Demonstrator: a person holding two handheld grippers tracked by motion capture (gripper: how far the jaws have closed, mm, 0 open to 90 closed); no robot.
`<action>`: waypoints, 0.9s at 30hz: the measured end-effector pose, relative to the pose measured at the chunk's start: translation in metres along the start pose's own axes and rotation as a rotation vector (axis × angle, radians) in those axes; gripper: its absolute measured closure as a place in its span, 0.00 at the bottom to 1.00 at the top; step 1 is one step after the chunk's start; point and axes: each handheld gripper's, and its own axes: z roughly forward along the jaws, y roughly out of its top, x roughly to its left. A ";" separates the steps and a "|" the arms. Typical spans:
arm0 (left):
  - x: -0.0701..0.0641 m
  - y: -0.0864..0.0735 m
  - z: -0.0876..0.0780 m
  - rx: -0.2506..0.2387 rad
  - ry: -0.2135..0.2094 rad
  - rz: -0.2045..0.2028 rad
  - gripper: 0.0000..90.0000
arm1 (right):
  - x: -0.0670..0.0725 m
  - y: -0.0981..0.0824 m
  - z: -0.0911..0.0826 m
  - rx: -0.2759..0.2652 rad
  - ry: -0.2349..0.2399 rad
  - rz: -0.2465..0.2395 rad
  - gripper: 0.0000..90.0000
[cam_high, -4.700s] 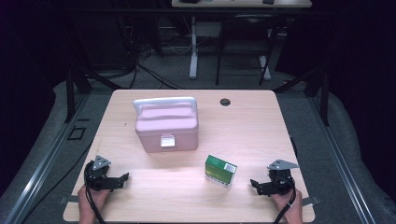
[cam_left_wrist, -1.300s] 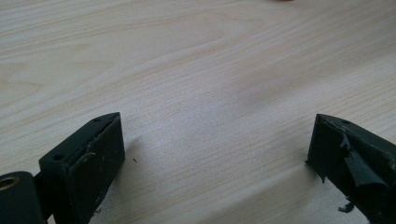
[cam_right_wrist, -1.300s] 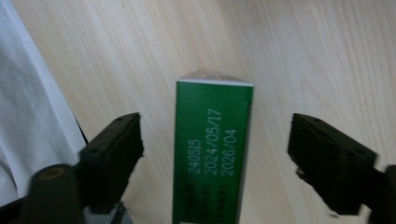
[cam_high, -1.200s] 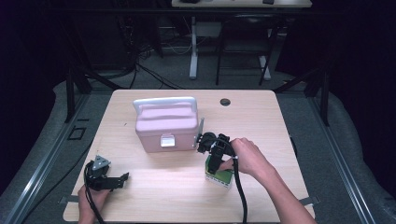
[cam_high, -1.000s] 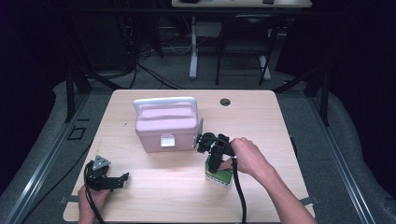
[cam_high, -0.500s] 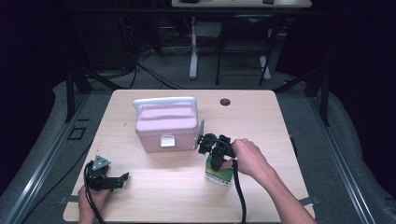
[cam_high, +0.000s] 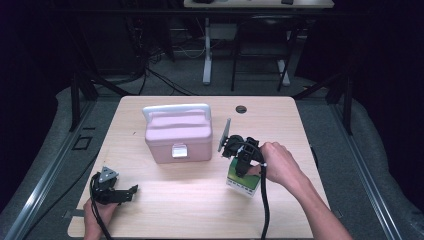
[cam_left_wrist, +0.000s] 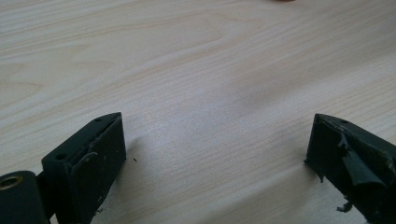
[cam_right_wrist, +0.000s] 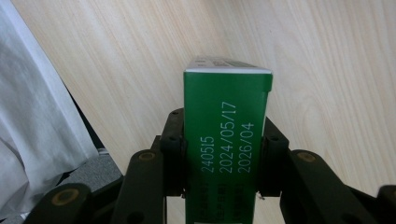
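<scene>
Flanking green box (cam_right_wrist: 226, 140) edges: jaws.

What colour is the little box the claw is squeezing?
Green, with white printed numbers. The box shows best in the right gripper view.

One light wooden rectangular table (cam_high: 165, 210) carries one pink plastic lidded case with a white handle (cam_high: 177, 134) at its centre, one green cardboard carton (cam_high: 244, 182) at four o'clock, and two black two-jaw grippers, at four (cam_high: 242, 168) and eight o'clock (cam_high: 131, 191).
</scene>
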 end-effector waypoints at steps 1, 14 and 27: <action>0.000 0.000 0.000 0.000 -0.001 -0.001 0.05 | -0.002 -0.001 -0.001 0.003 0.000 0.004 0.70; 0.000 0.000 0.000 -0.001 -0.004 0.003 0.06 | -0.035 -0.025 -0.009 0.038 -0.021 0.100 0.70; 0.000 0.000 0.000 -0.004 -0.005 0.001 0.06 | -0.076 -0.044 -0.012 0.038 -0.030 0.221 0.70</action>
